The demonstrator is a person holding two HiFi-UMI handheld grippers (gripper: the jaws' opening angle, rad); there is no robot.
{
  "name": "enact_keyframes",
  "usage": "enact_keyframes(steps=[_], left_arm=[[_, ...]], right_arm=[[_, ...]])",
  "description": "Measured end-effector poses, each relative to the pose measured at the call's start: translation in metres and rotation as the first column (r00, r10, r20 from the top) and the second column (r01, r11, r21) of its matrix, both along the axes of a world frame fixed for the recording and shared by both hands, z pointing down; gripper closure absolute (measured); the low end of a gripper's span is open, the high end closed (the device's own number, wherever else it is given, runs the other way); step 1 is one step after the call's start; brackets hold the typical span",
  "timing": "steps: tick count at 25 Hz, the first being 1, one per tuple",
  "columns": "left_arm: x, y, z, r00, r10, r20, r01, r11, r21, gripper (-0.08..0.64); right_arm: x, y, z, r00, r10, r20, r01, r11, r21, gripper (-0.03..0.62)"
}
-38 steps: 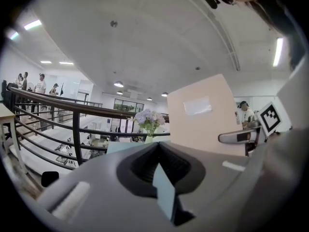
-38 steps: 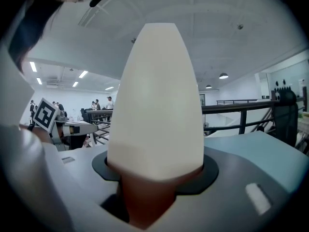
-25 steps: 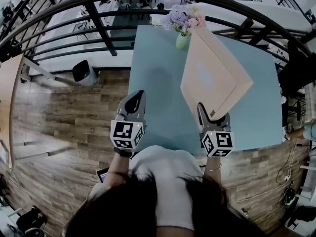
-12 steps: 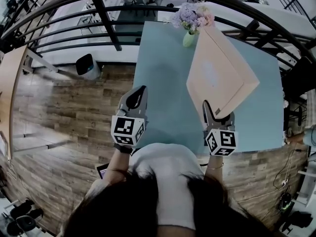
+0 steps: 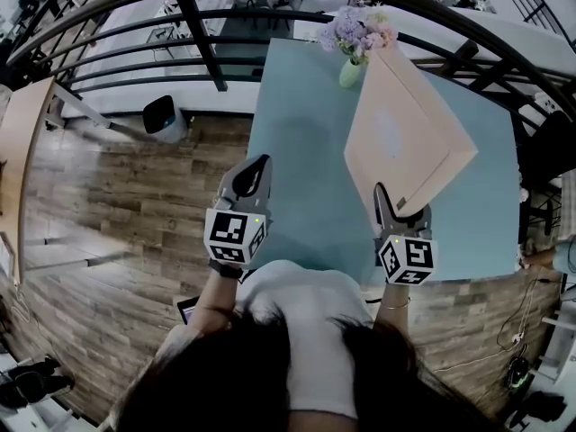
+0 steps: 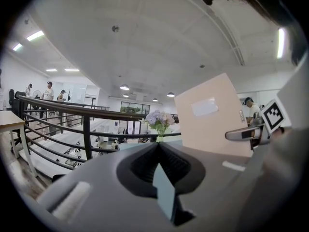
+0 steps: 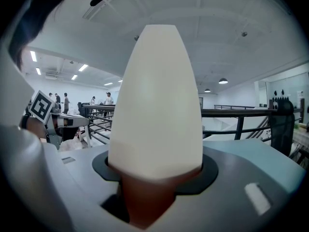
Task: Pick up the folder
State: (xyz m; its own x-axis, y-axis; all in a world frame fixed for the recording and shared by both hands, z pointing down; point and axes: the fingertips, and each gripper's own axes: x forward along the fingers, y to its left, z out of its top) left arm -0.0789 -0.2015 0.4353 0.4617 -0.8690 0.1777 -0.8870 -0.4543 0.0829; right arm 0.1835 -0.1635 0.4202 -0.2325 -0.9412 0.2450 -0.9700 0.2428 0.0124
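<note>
A pale beige folder (image 5: 409,142) with a white label is held up at a tilt over the teal table (image 5: 297,151). My right gripper (image 5: 396,207) is shut on its near corner. In the right gripper view the folder (image 7: 157,95) rises edge-on from between the jaws of the right gripper (image 7: 154,178) and fills the middle. My left gripper (image 5: 256,165) hovers over the table's near left part, shut, with nothing in it. In the left gripper view the left gripper (image 6: 158,146) has its jaws together, and the folder (image 6: 212,115) stands to the right of it.
A vase of pale flowers (image 5: 358,39) stands at the table's far edge, just beyond the folder. A dark metal railing (image 5: 198,25) curves behind the table. A small bin (image 5: 165,118) sits on the wooden floor to the left. People stand far off.
The head view has drifted slightly, so everything sits a little to the right. Both grippers and the folder keep their places relative to each other.
</note>
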Motion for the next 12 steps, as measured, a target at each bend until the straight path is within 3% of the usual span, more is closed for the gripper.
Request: enact_keyframes(steps=[12], left_arm=[[-0.0059, 0.0000, 0.0002, 1.000, -0.016, 0.000, 0.016, 1.000, 0.003, 0.503]], right_arm=[[0.0026, -0.0022, 0.0005, 1.000, 0.011, 0.003, -0.011, 1.000, 0.000, 0.328]])
